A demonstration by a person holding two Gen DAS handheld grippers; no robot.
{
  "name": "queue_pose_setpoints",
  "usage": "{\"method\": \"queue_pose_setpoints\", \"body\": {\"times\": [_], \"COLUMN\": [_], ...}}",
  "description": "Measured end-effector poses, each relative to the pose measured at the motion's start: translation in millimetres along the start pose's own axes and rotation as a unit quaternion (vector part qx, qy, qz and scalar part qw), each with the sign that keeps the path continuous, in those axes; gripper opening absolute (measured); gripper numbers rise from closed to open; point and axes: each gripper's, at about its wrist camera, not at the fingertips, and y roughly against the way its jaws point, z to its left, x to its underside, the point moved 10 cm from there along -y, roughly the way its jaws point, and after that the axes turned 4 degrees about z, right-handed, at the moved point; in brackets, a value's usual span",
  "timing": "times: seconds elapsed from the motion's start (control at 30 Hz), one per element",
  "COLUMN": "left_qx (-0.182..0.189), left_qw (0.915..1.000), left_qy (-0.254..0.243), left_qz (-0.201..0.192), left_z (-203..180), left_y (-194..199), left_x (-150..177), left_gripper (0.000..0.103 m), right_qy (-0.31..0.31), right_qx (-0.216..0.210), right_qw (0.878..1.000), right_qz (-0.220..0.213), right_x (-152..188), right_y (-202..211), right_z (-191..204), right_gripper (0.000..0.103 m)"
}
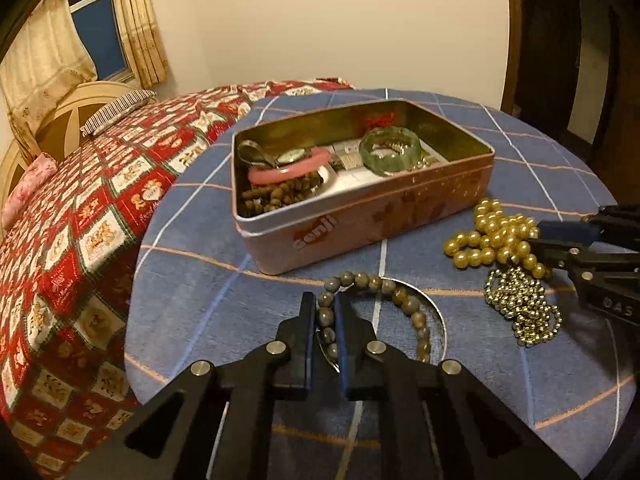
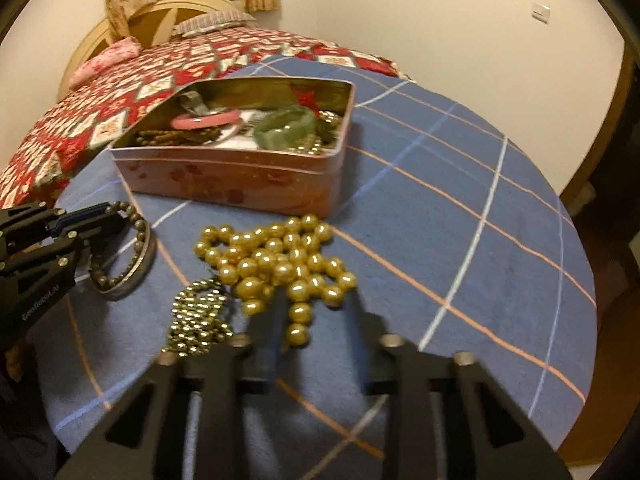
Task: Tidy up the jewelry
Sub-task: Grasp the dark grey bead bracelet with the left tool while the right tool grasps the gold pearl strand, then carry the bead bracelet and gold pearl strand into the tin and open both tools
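An open pink tin [image 1: 360, 216] [image 2: 224, 180] on the blue checked table holds a pink bangle [image 1: 288, 164], a green bangle [image 1: 390, 148], brown beads and a watch. My left gripper [image 1: 325, 304] is shut on a grey bead bracelet [image 1: 400, 300] that lies on a silver bangle [image 1: 438, 312]. It also shows in the right wrist view [image 2: 108, 216]. My right gripper [image 2: 316, 304] is open around the near end of a gold pearl necklace [image 2: 276, 260] [image 1: 496, 240]. A small gold ball chain [image 2: 200, 316] [image 1: 520, 304] lies beside it.
A bed with a red patterned quilt [image 1: 92, 208] runs along the table's left side. The table edge [image 2: 576, 320] curves off to the right. A dark wooden door [image 1: 568, 48] stands at the far right.
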Motion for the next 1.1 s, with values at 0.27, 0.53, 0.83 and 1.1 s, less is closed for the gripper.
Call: {"method": "queue_pose_setpoints", "body": {"times": [0.27, 0.53, 0.83, 1.1], "left_qx": [0.008, -0.009, -0.022, -0.031], "left_qw": [0.9987, 0.9967, 0.9951, 0.9936], "left_qy": [0.012, 0.021, 0.017, 0.016], "left_qz": [-0.048, -0.078, -0.095, -0.107], "left_z": [7.5, 22.6, 29.6, 40.6], "left_y": [36.5, 65.7, 81.4, 88.0], "left_x": [-16.0, -34.2, -50.8, -68.4], "left_gripper": [0.008, 0.008, 0.008, 0.008], "right_qy": [-0.018, -0.024, 0.009, 0.026], "right_qx": [-0.004, 0.012, 0.034, 0.049], "right_qw": [1.000, 0.997, 0.996, 0.994], "right_qz": [-0.024, -0.066, -0.087, -0.099], "right_x": [-3.1, -15.5, -31.7, -47.1], "right_y": [10.6, 33.2, 51.4, 62.3], "right_z": [-4.1, -9.6, -0.4, -1.1], "right_gripper": [0.013, 0.013, 0.013, 0.013]}}
